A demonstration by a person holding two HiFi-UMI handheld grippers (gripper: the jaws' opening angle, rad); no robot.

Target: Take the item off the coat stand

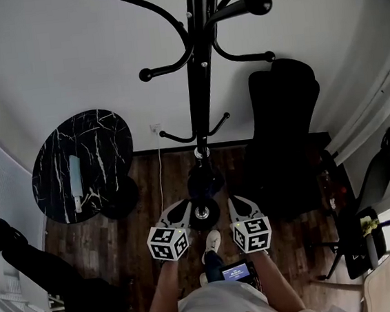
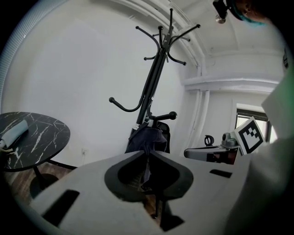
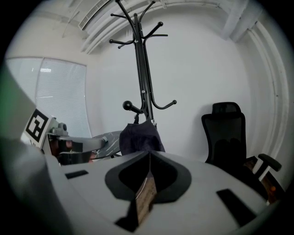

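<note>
The left hand-held gripper (image 1: 184, 208) and the right hand-held gripper (image 1: 233, 203) are held near the foot of the coat stand (image 1: 200, 82), each with its jaws closed together and nothing between them, so the approach is judged to be in hand. Next, the jaws must be opened and brought to the item (image 1: 204, 180), a dark, limp cloth bag hung on a low hook of the coat stand.

You get dim, flat daylight from the blinds (image 3: 59, 96); dark things lose detail, and your gripper views bend strongly at the edges, with black corners.
</note>
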